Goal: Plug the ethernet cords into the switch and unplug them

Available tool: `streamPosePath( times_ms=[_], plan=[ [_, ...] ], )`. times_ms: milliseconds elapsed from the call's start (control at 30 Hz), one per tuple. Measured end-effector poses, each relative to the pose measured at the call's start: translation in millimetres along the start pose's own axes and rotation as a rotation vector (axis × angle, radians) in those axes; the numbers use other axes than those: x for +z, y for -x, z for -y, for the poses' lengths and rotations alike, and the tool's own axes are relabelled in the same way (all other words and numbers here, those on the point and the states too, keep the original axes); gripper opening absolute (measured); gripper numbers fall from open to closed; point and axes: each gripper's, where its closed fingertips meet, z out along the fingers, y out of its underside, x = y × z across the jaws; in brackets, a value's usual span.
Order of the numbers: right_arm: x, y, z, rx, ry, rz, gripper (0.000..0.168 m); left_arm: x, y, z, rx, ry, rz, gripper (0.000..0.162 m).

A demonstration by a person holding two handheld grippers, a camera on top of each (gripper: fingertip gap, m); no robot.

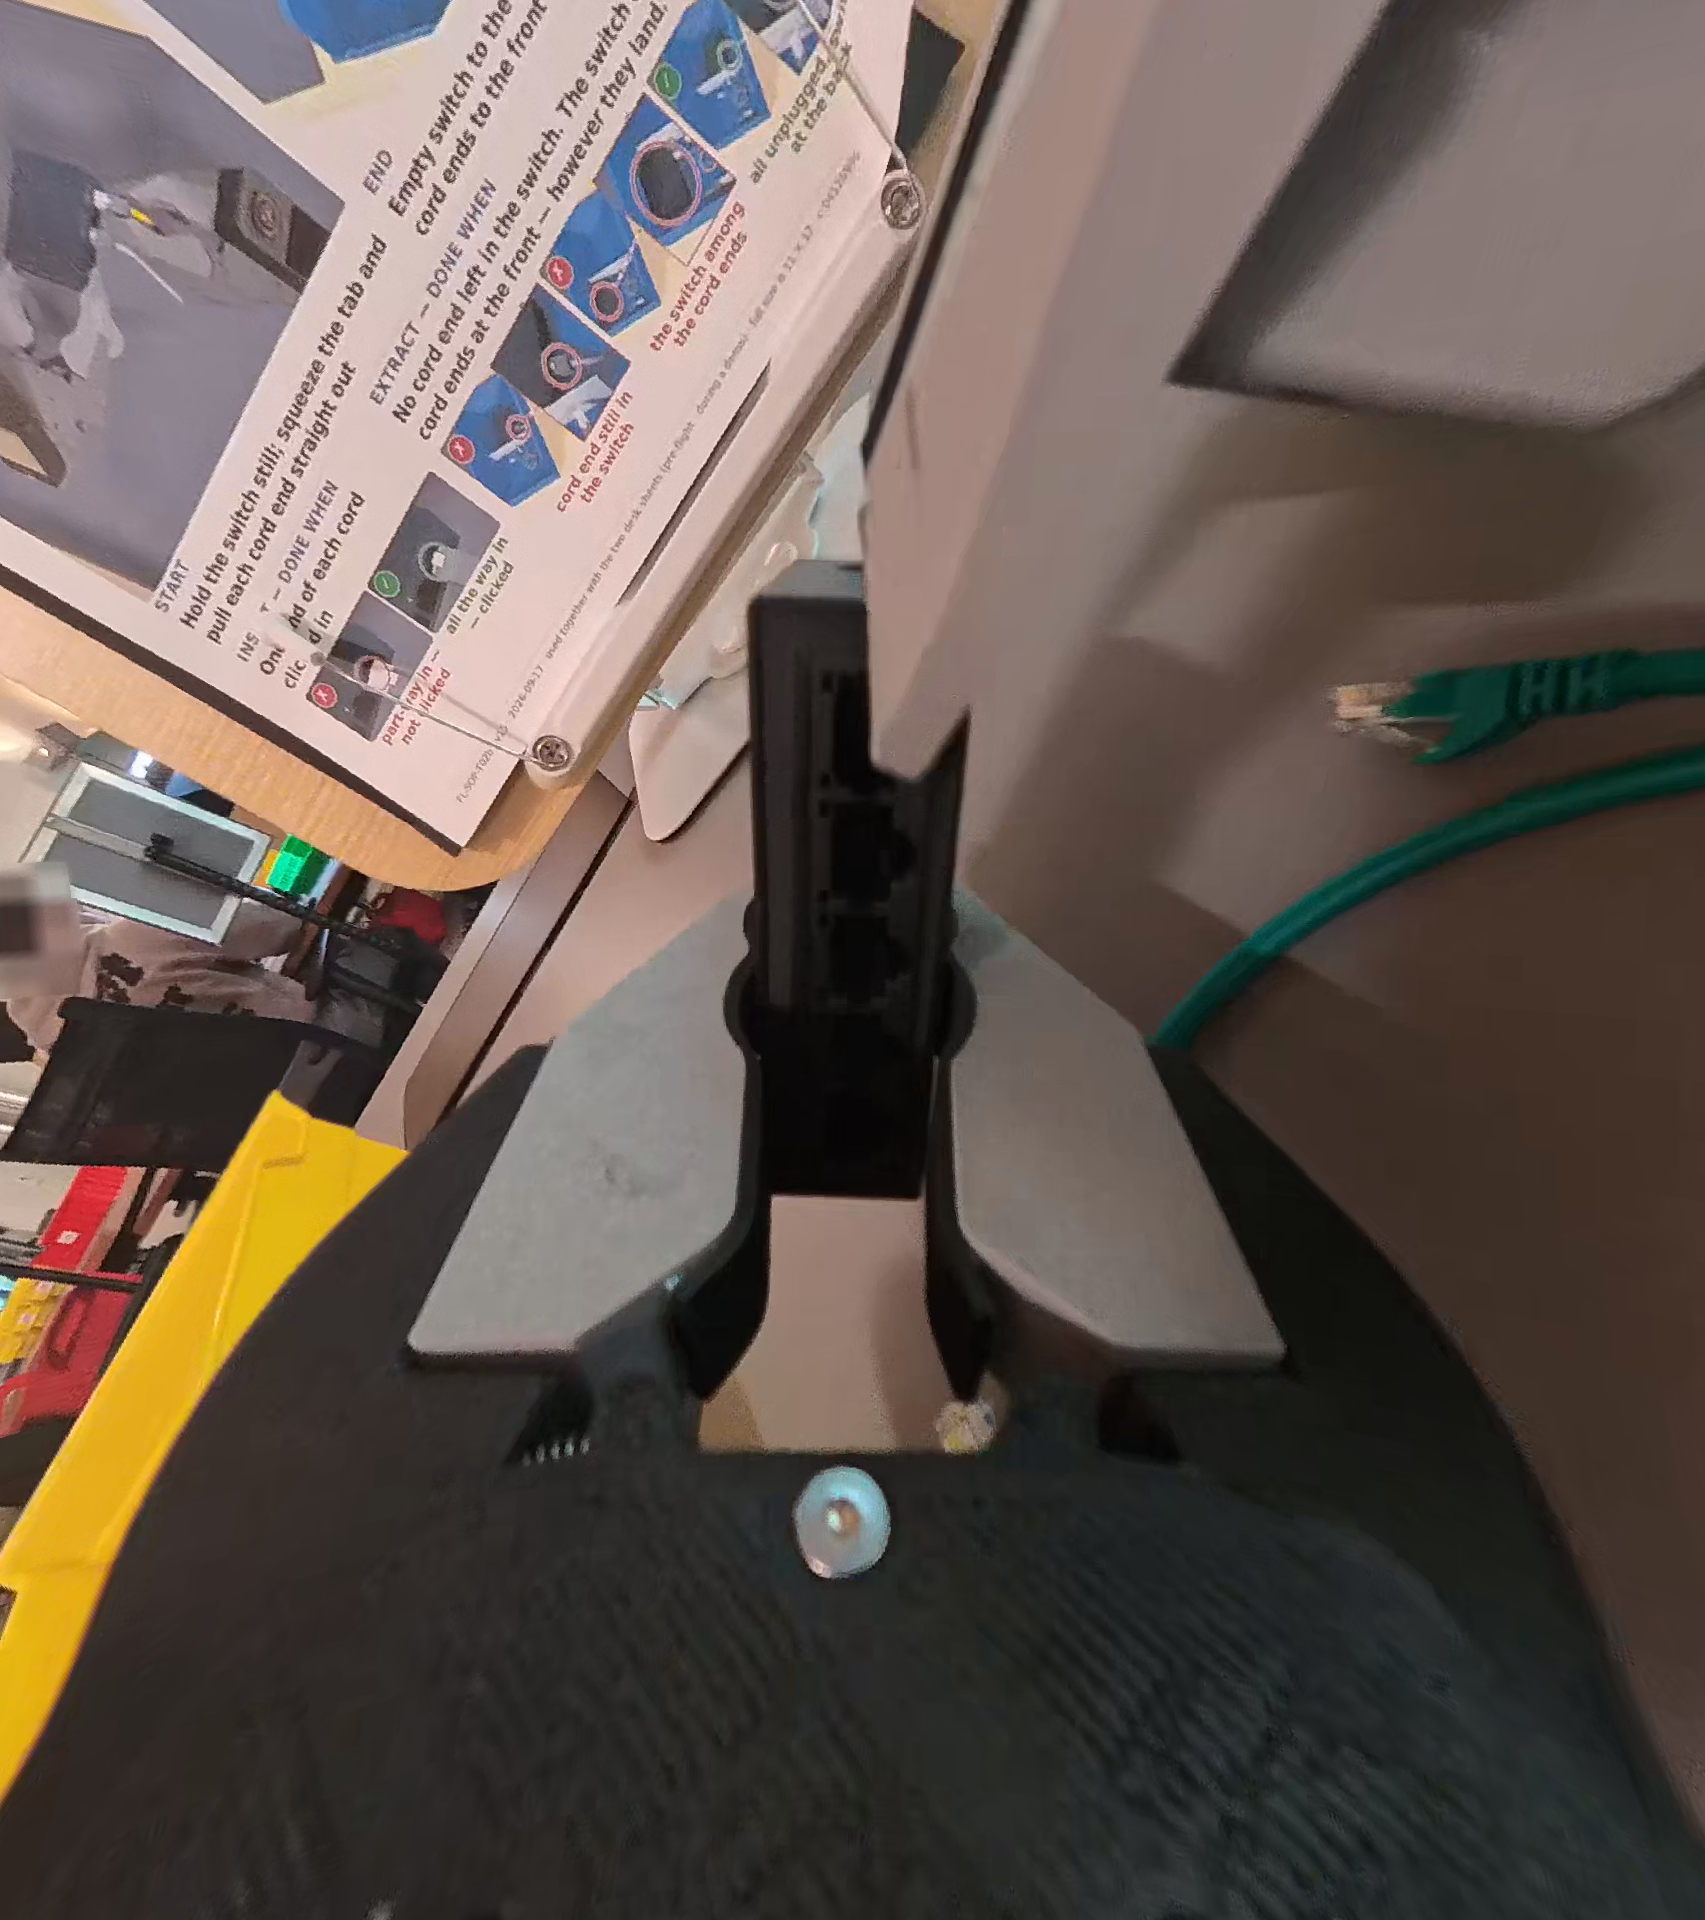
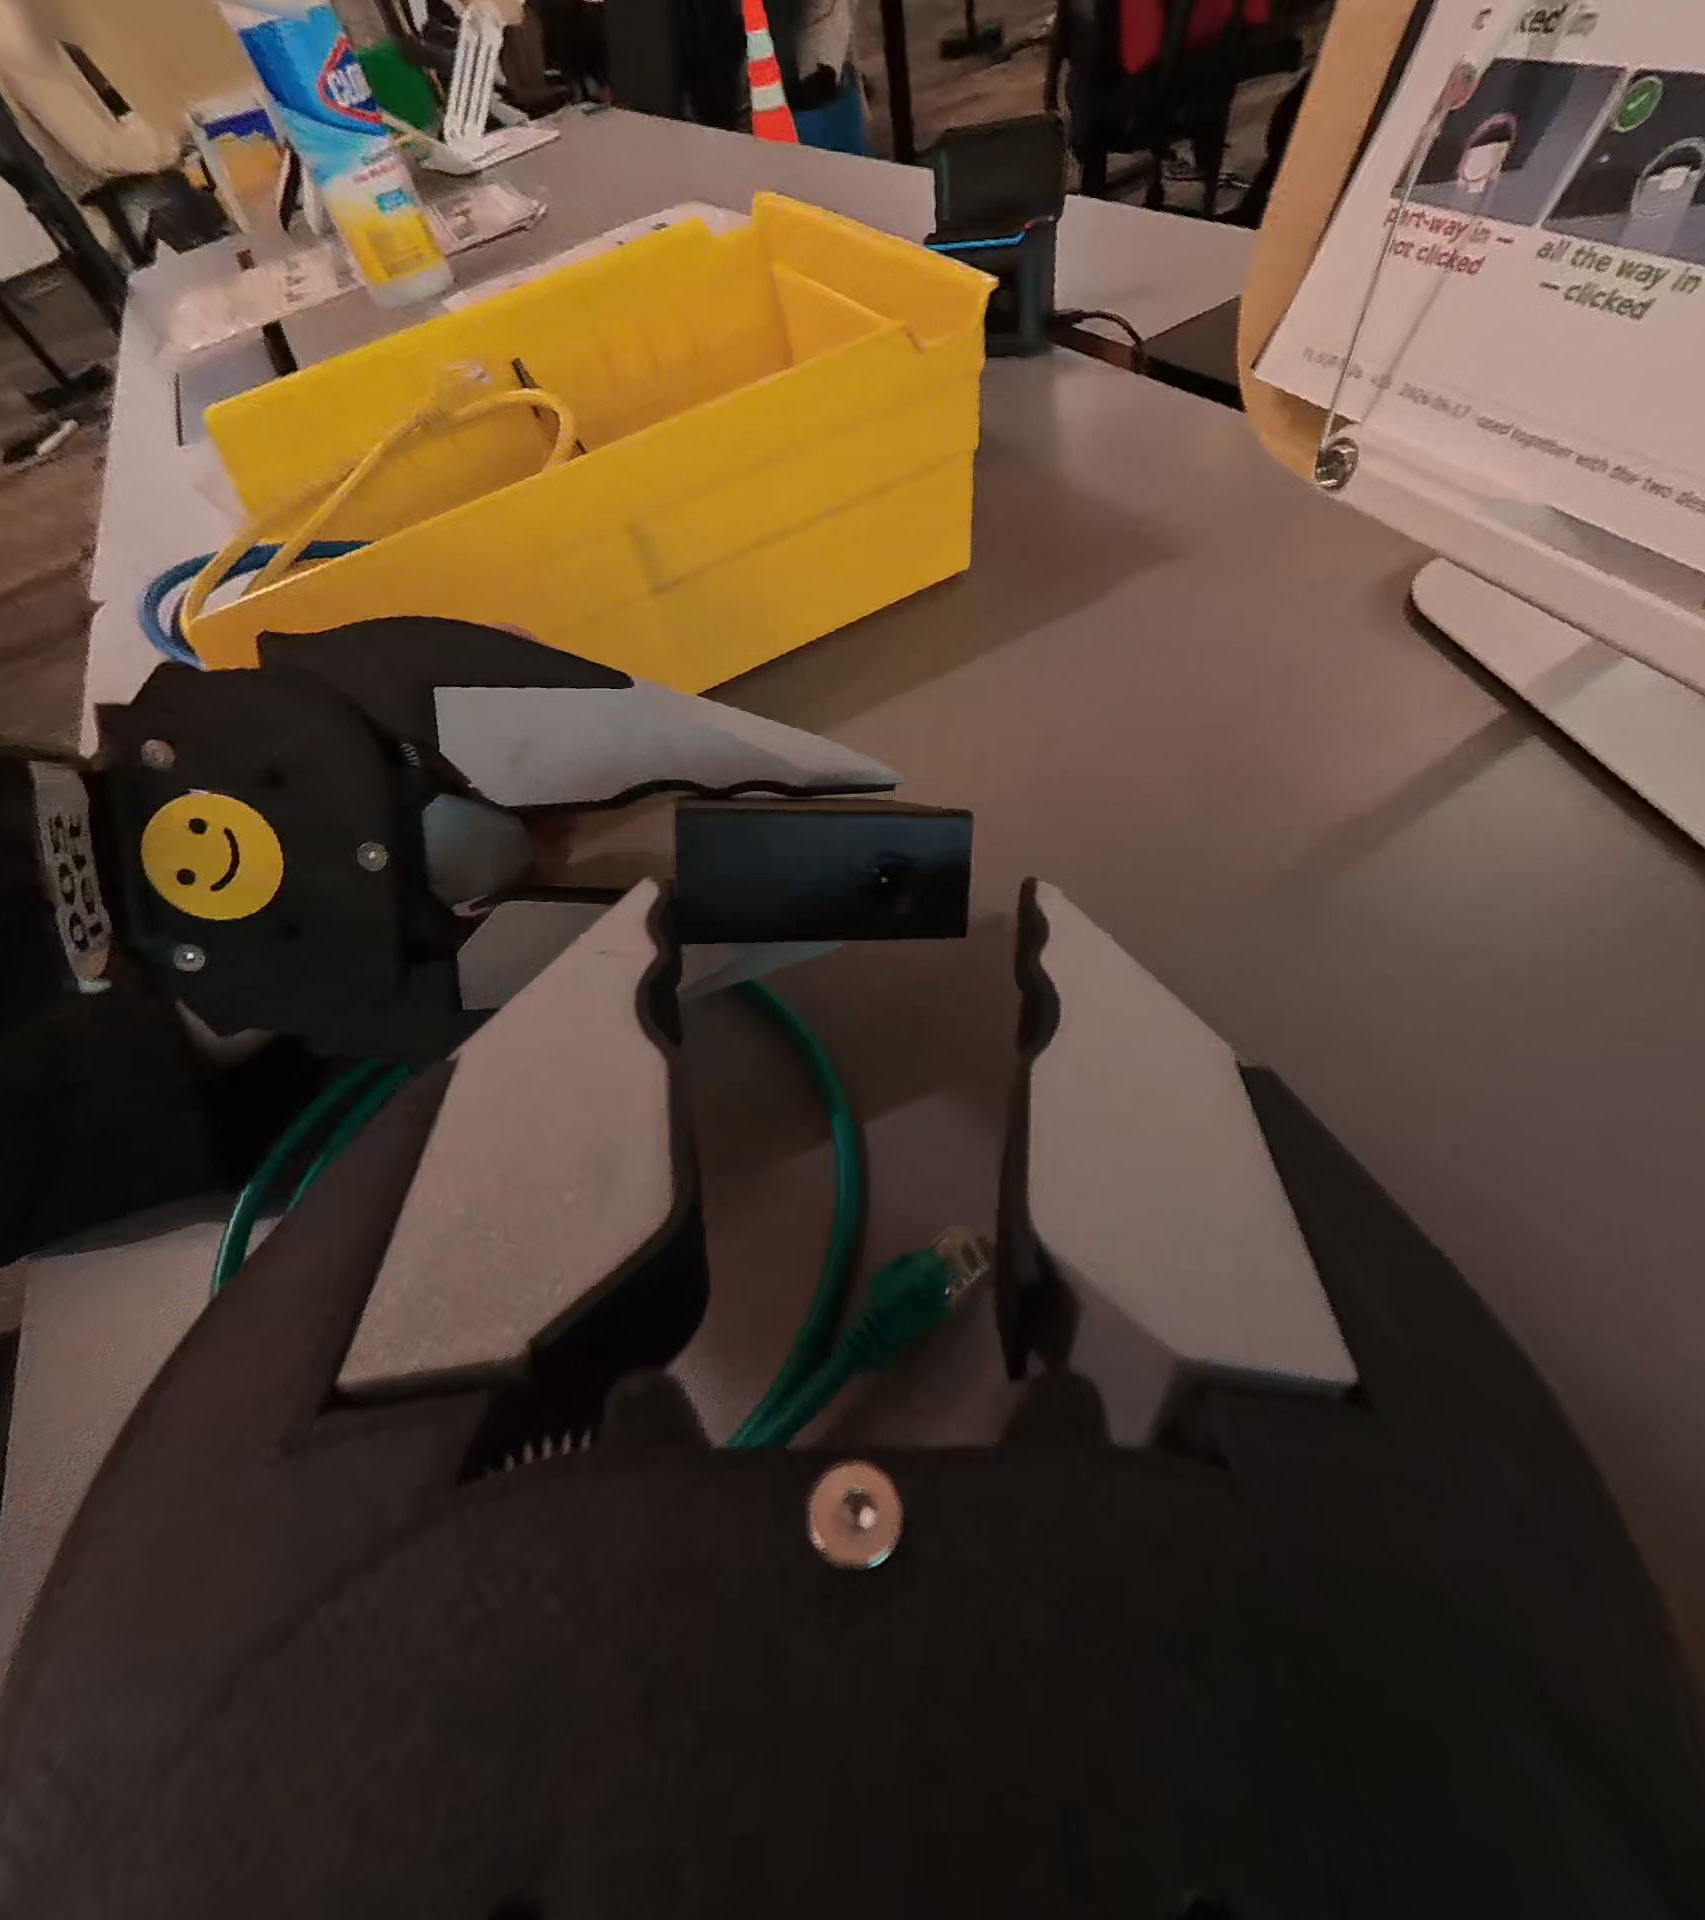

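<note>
My left gripper [image 1: 848, 997] is shut on the small black switch [image 1: 832, 883] and holds it on edge above the table, its empty ports facing right. The switch also shows in the right wrist view [image 2: 822, 873], held by the left gripper [image 2: 723, 873] that comes in from the left. A green ethernet cord [image 1: 1513, 821] lies on the table at the right, its clear plug end [image 1: 1373, 717] loose. My right gripper [image 2: 843, 956] is open and empty, just below the switch. The green cord's plug [image 2: 915, 1299] lies on the table between its fingers.
A yellow bin [image 2: 682, 499] stands behind the switch, with a yellow cord [image 2: 391, 457] and a blue cord [image 2: 173, 592] hanging out at its left. An instruction sheet on a stand [image 2: 1596, 312] is at the right. A wipes canister [image 2: 349, 156] stands at the back. About 5 centimetres separates my left fingertips from my right.
</note>
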Motion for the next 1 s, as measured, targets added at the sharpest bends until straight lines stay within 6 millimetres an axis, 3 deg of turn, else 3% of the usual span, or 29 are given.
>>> streamPosePath(
  times_ms=[33, 233, 467, 567, 667, 800, 1000],
  plan=[
    [-1.1, -3.8, 0.5, 0.02, -0.007, -0.013, 0.056, -0.7, 0.4, 2.0, -0.006, -0.013, 0.0, 0.027],
    [-8.9, -25.1, -0.3, 0.13, -0.031, -0.061, 0.055, -10.3, -1.2, 25.3, -0.012, -0.132, -0.007, 0.026],
    [-9.3, -19.7, 5.2, 0.149, -0.072, -0.015, 0.05, -12.9, 2.5, 28.7, -0.043, -0.167, -0.005, 0.026],
    [-9.2, -13.7, 9.3, 0.198, -0.101, 0.054, 0.06, -17.1, 2.7, 36.0, -0.066, -0.218, -0.02, 0.026],
    [-10.5, -9.1, 11.7, 0.229, -0.111, 0.098, 0.053, -18.6, 5.1, 37.8, -0.053, -0.226, 0.001, 0.027],
    [-9.4, -4.8, 9.4, 0.105, -0.075, 0.048, 0.02, -14.0, 2.6, 32.3, -0.003, -0.183, 0.02, 0.027],
    [-9.7, -1.5, 10.5, 0.018, -0.066, 0.015, 0.015, -14.5, 2.4, 32.9, -0.002, -0.188, 0.019, 0.027]
  ],
)
